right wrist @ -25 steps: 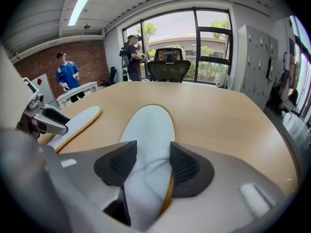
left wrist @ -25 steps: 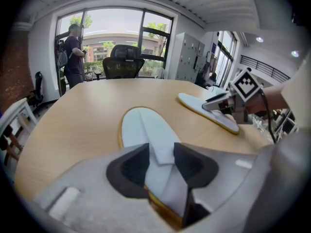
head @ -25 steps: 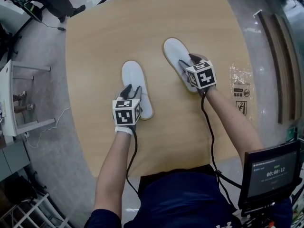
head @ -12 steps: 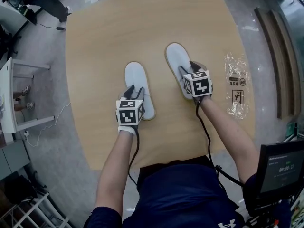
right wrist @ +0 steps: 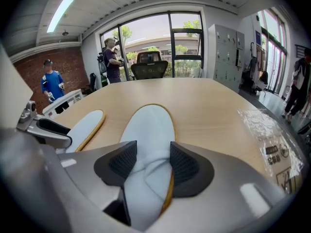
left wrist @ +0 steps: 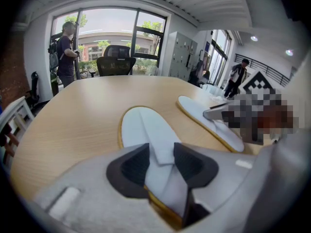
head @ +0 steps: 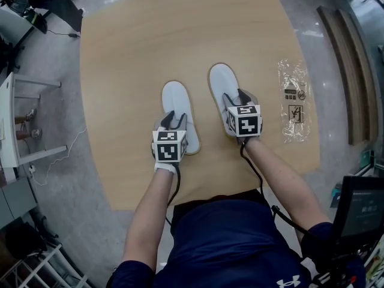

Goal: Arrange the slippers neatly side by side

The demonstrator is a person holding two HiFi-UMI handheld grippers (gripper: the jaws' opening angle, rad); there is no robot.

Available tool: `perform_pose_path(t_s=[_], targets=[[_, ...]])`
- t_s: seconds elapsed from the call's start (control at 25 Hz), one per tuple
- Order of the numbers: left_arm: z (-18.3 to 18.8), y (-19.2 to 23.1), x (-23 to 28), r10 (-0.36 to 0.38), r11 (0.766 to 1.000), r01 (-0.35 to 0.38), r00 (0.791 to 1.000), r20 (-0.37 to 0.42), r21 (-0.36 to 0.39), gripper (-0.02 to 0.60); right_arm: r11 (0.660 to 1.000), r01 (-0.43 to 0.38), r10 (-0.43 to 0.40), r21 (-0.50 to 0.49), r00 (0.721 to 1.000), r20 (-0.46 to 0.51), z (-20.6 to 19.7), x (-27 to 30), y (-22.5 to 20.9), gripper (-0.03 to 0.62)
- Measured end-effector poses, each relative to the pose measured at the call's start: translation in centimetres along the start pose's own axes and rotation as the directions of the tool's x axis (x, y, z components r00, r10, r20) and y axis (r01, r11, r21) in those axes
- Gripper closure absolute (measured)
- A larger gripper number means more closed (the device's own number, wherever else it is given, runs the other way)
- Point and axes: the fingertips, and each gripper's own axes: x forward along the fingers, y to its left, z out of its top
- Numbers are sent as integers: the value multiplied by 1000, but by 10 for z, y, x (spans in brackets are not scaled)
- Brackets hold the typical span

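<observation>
Both slippers have slid toward each other and nearer the person since the earlier frame, and the right slipper (head: pixel 219 81) has swung from a slant to run almost parallel with the left slipper (head: pixel 176 101). Only a narrow strip of bare wood separates them, with the right one's toe set farther forward. The left gripper (head: pixel 173 120) is clamped on the left slipper's upper band, and the right gripper (head: pixel 237 96) pinches the right slipper's band the same way. Their heels are probably uneven, though the grippers cover them. Ahead, the tabletop (head: pixel 180 35) lies wide and bare to its far edge; the near edge is close behind the heels. A plastic wrapper (head: pixel 293 101) lies near the right edge, apart from the right slipper.
</observation>
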Motion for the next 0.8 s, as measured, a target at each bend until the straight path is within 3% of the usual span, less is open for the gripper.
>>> perform_pose_path(t_s=[0.56, 0.68, 0.8], targets=[[-23, -18, 2, 60, 997, -59, 998, -14, 39, 422, 988, 93, -92, 127, 996, -12, -43, -28, 19, 375], [-24, -20, 6, 52, 997, -51, 999, -16, 51, 422, 985, 86, -84, 150, 996, -19, -47, -26, 19, 375], [-20, -26, 2, 31, 999, -31, 999, -15, 43, 422, 991, 47, -54, 128, 997, 48, -35, -33, 13, 379]])
